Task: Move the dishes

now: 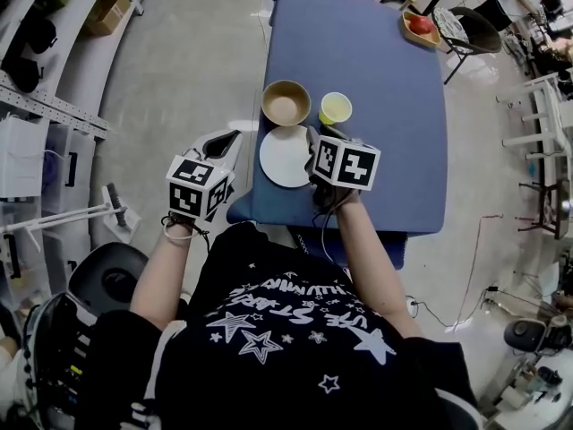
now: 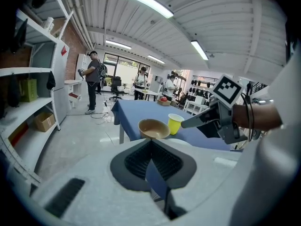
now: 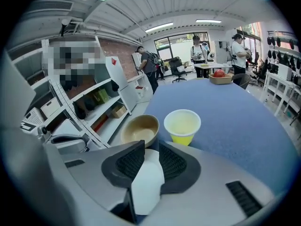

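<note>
On the blue table, near its front left corner, lie a tan bowl, a yellow cup and a flat white plate. My right gripper hovers over the plate's right edge. Its jaws stand a little apart, and the plate shows through the gap of that gripper. Just beyond are the bowl and the cup. My left gripper is off the table's left edge, over the floor, and is shut on nothing. It faces the bowl and the cup.
A wooden tray with a red fruit sits at the table's far end. White shelving lines the left side. A dark chair stands past the far right corner, and a black stool is at my left. People stand far back.
</note>
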`<state>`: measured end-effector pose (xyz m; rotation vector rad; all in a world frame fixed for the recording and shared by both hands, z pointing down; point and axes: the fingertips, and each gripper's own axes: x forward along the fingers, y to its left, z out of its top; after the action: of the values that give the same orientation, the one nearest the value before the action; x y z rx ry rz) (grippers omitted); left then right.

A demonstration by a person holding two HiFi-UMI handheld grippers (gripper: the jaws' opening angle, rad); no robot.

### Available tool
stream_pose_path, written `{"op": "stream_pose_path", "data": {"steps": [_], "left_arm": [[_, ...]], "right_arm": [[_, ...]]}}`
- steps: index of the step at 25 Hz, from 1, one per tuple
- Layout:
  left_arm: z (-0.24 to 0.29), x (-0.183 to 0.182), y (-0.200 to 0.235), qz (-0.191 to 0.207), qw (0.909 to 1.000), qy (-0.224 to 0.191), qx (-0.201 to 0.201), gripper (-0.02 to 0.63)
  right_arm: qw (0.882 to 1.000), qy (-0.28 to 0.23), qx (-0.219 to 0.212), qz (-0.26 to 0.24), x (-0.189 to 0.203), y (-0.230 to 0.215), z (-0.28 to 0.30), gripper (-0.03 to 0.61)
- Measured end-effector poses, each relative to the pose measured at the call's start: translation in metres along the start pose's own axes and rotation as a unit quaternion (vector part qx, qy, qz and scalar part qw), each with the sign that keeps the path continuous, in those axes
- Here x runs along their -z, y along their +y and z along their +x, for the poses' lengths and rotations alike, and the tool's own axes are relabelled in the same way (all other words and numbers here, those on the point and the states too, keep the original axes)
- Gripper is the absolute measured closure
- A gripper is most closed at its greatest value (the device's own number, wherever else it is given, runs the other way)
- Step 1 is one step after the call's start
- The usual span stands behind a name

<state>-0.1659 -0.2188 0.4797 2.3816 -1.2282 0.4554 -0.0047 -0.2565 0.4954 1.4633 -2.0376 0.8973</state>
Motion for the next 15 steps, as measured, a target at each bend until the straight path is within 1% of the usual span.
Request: {"op": "stream_pose_path", "data": {"steps": [6,9,11,13,15], "left_arm": [[-0.006,-0.007,-0.036,-0.008,0.9995,-0.014,-0.026,0.594],[-0.008,-0.005,-0.057,-0.017,0.9992,-0.015,-0.032,0.594],[-0.009,-0.005,-0.070,-0.015,0.9992,-0.016,-0.034,0.594],[-0.009,-0.005,-0.084,-0.012,0.9991,-0.018,-0.035,0.594],[-0.009,-0.005,-0.097,-0.011,0.9991,-0.020,-0.036,0.594]], "right_arm": [[0.999,-0.009,-0.029,-0.026,-0.001,-0.017,-0.028,0.503],[0.998,-0.016,-0.041,-0.033,0.000,-0.028,-0.042,0.525],[0.998,-0.021,-0.047,-0.038,-0.001,-0.035,-0.052,0.542],[0.997,-0.027,-0.049,-0.046,-0.001,-0.044,-0.063,0.573],[0.997,-0.032,-0.057,-0.050,0.002,-0.050,-0.074,0.574]]}}
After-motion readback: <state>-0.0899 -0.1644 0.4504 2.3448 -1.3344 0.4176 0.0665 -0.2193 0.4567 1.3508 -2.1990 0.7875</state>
